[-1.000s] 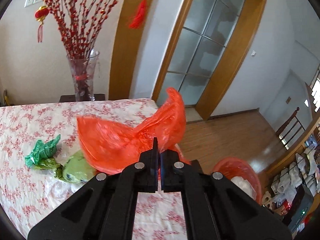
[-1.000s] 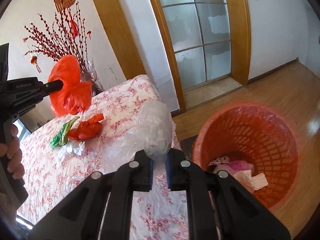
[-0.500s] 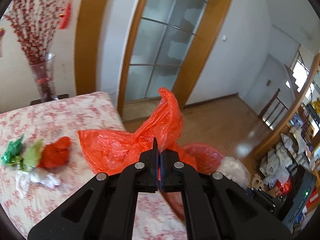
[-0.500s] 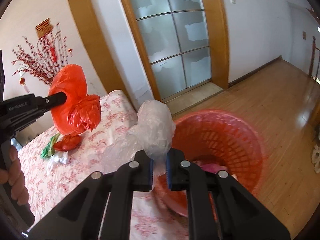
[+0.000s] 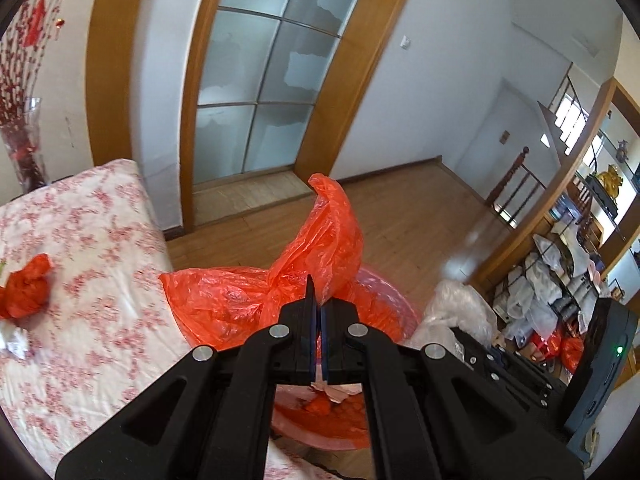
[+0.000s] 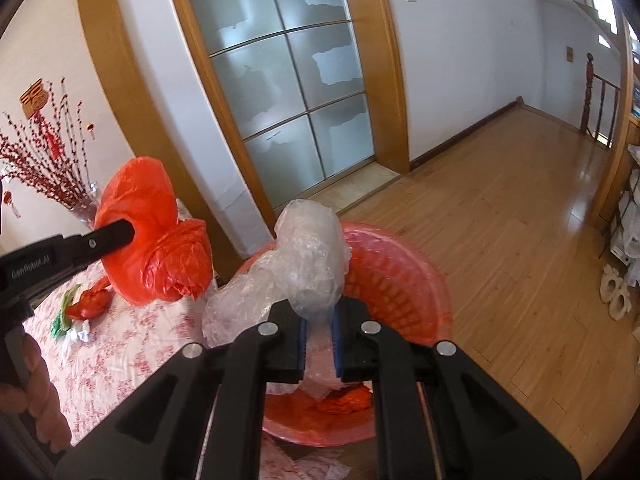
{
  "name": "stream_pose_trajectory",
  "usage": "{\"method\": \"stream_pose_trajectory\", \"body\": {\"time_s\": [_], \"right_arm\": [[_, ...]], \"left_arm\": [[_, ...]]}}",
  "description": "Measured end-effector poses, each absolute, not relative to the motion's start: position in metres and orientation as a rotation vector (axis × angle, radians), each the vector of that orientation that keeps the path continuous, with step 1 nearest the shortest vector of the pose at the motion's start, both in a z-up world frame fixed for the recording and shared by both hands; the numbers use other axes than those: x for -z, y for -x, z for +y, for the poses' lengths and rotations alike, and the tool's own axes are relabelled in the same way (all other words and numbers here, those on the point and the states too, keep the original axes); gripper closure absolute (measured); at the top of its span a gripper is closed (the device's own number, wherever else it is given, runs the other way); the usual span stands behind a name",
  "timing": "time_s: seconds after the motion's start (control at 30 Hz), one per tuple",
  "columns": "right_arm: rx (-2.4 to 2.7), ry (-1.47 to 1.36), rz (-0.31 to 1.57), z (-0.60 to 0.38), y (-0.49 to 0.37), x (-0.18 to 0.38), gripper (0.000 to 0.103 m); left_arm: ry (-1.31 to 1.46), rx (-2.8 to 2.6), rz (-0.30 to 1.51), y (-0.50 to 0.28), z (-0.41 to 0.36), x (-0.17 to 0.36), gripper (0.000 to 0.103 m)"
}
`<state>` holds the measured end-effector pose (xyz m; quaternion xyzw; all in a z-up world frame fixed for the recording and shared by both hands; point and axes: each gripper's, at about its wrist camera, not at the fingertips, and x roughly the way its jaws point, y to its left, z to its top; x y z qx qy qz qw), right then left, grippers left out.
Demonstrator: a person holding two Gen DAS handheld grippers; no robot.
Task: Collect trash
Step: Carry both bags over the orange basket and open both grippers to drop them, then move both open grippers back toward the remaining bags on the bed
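Note:
My left gripper [image 5: 318,300] is shut on a crumpled red plastic bag [image 5: 280,280], held at the table's edge above the red mesh bin [image 5: 384,304]. From the right wrist view the same red bag [image 6: 154,236] hangs from the left gripper [image 6: 128,232] at the left. My right gripper [image 6: 320,320] is shut on a wad of clear bubble wrap [image 6: 308,256], held over the red bin [image 6: 400,280]. The bin holds red and pale scraps. In the left wrist view the bubble wrap [image 5: 456,308] shows at the right.
A table with a pink floral cloth [image 5: 80,272] lies left of the bin, with a small red bag wad [image 5: 24,288] and green scraps [image 6: 60,320] on it. A glass vase of red branches [image 5: 24,144] stands behind. Wooden floor [image 6: 500,240] spreads right; cluttered shelves [image 5: 560,280] at far right.
Both grippers have swung right from over the table toward the red bin, each still holding its load. The bin now sits directly beneath them.

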<state>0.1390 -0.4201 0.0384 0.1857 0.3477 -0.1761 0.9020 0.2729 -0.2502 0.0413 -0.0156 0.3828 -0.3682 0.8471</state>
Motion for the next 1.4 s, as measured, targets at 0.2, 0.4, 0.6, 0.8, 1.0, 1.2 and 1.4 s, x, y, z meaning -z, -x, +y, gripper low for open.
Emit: {"method": "stream_pose_trajectory", "body": {"time_s": [0.2, 0.4, 0.6, 0.8, 1.0, 1.2, 1.4], "right_arm": [[0.389, -0.392, 0.723, -0.434, -0.136, -0.031, 0.092], [0.404, -0.399, 0.732, -0.444, -0.135, -0.022, 0.092], [0.412, -0.410, 0.752, -0.448, -0.141, -0.010, 0.092], [0.406, -0.421, 0.770, -0.454, -0.148, -0.002, 0.089], [0.407, -0.421, 0.781, -0.453, -0.155, 0.002, 0.079], [0.413, -0.414, 0.786, -0.451, -0.153, 0.005, 0.072], [0.420, -0.381, 0.788, -0.443, -0.152, 0.005, 0.054]], "left_arm": [[0.015, 0.804, 0.831, -0.264, -0.271, -0.028, 0.103], [-0.001, 0.813, 0.857, -0.263, -0.283, -0.016, 0.103], [-0.009, 0.820, 0.894, -0.265, -0.292, -0.004, 0.103], [-0.024, 0.828, 0.935, -0.265, -0.297, 0.008, 0.102], [-0.028, 0.799, 0.966, -0.269, -0.292, 0.015, 0.092], [-0.014, 0.765, 0.966, -0.274, -0.280, 0.017, 0.071], [0.011, 0.716, 0.947, -0.281, -0.257, 0.011, 0.069]]}}
